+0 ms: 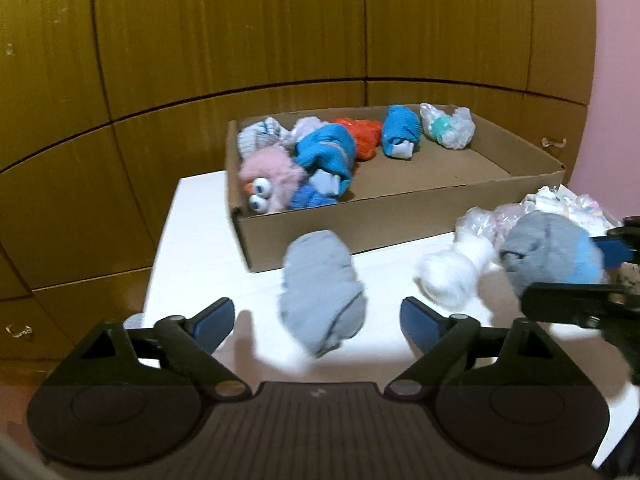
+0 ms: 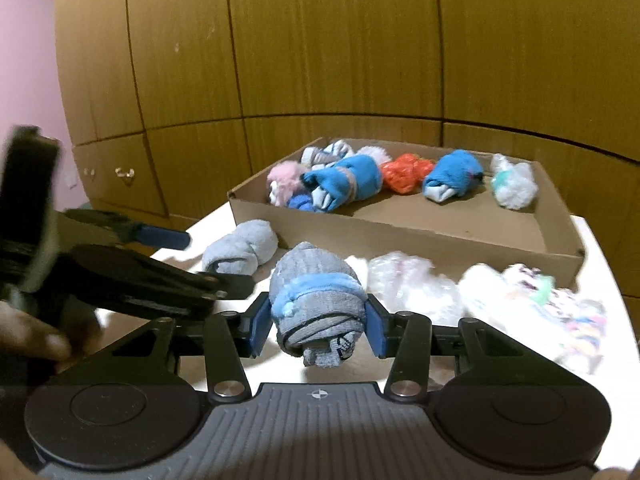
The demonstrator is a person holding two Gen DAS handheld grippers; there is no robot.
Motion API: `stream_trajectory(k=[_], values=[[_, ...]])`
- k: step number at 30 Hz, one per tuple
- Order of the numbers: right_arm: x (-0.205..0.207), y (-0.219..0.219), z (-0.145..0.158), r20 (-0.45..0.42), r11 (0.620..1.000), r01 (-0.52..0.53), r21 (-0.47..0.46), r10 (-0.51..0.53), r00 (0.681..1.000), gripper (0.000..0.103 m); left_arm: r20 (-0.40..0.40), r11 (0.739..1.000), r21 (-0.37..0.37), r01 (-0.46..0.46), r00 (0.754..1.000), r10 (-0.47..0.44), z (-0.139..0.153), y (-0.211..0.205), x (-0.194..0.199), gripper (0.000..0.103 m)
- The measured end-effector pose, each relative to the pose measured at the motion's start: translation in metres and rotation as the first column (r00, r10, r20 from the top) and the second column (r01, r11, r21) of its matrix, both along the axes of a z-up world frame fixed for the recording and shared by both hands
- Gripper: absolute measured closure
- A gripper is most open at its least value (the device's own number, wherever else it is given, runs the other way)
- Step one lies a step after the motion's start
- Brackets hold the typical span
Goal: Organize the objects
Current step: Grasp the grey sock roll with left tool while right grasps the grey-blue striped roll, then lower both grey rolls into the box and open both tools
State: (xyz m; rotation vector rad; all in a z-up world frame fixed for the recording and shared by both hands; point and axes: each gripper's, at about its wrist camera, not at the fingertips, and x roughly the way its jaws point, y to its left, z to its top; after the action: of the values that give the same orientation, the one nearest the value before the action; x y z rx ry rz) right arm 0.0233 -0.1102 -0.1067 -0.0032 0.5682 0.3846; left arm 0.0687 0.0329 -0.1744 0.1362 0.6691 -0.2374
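My left gripper is open, its jaws on either side of a light grey rolled sock lying on the white table. The same sock shows in the right wrist view. My right gripper is shut on a grey sock roll with a blue band, which also shows at the right of the left wrist view. A cardboard box behind holds several rolled socks, among them blue ones, an orange one and a pink fluffy one with eyes.
A white rolled sock and several plastic-wrapped bundles lie on the table in front of the box. Wooden cabinet doors stand behind. The table's left edge is close to the box.
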Motion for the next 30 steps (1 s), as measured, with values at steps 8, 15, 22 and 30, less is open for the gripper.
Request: stream_trajectory(k=[8, 15, 22, 30], values=[[-0.006, -0.016, 0.008, 0.027, 1.000, 0.018, 0.012, -0.018, 0.999, 0.049, -0.031, 1.000, -0.027, -0.013, 0.999, 0.012, -0.003, -0.006, 0.009, 0.050], [-0.006, -0.032, 0.019, 0.046, 0.999, 0.024, 0.025, -0.026, 0.999, 0.049, -0.033, 0.998, -0.046, -0.035, 0.999, 0.033, 0.008, 0.001, 0.003, 0.066], [0.028, -0.047, 0.050, 0.049, 1.000, -0.016, 0.013, 0.015, 0.999, 0.049, 0.022, 1.000, 0.010, 0.014, 1.000, -0.014, 0.054, -0.004, 0.007, 0.066], [0.106, -0.046, 0.062, -0.037, 0.996, -0.086, -0.016, 0.085, 0.996, 0.049, -0.052, 0.978, 0.084, 0.192, 0.981, -0.188, 0.065, -0.036, 0.070, 0.066]])
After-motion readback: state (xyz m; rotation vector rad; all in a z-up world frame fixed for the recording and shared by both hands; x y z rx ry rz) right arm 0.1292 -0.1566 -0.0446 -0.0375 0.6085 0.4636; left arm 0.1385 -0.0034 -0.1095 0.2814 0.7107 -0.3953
